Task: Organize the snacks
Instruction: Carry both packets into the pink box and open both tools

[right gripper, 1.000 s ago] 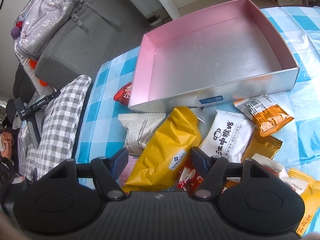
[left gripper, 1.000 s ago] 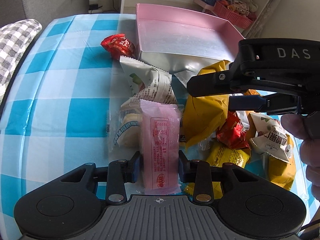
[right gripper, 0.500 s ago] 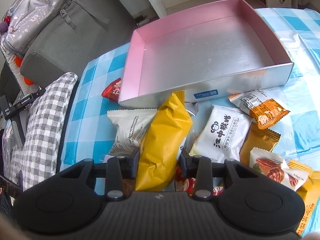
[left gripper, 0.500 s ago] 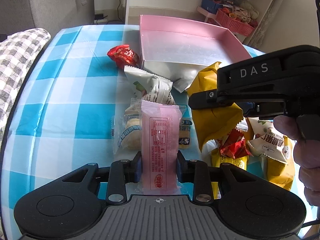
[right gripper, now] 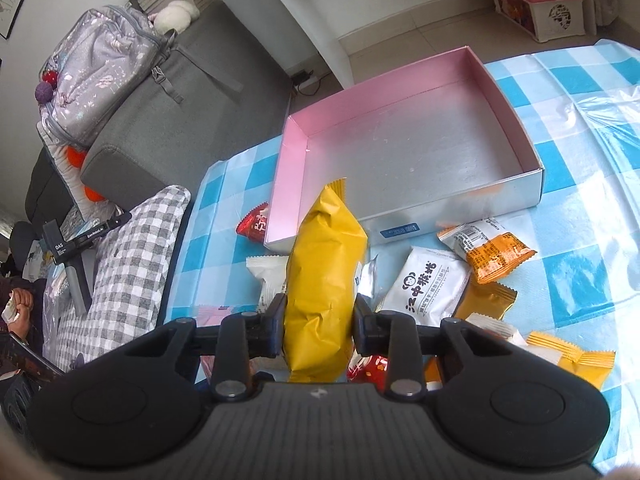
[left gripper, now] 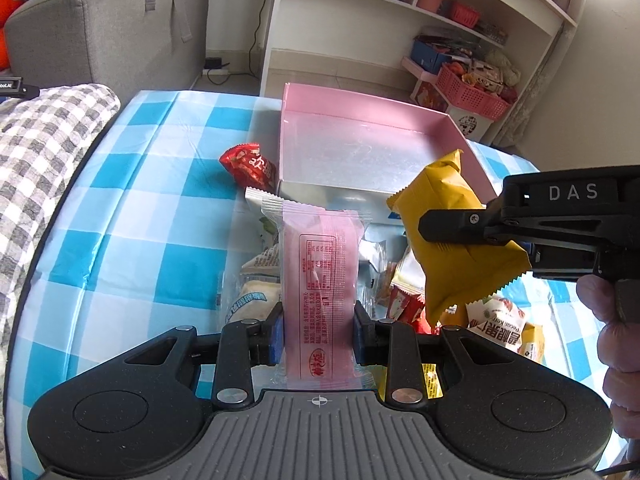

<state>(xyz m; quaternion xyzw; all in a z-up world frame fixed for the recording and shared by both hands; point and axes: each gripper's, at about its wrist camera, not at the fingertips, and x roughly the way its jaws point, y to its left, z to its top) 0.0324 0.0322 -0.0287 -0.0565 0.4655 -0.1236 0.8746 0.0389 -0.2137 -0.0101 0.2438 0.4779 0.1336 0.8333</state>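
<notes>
Both tongs were pinched shut on snacks above the table: the left gripper [left gripper: 319,335] held a pink packet [left gripper: 319,276], the right gripper [right gripper: 319,326] had just closed on a yellow bag [right gripper: 325,280]. Next, probably, both go into the empty pink box [right gripper: 516,120].

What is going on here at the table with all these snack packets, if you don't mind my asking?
A person is sorting snacks with a handheld tool in each hand. The left tool is shut on a pink packet, and the right tool, whose jaws have just been closing, grips a yellow packet. Both packets are held clear of the pile. The pink box beyond them holds nothing yet, and other packets lie loose on the blue checked tablecloth.
</notes>
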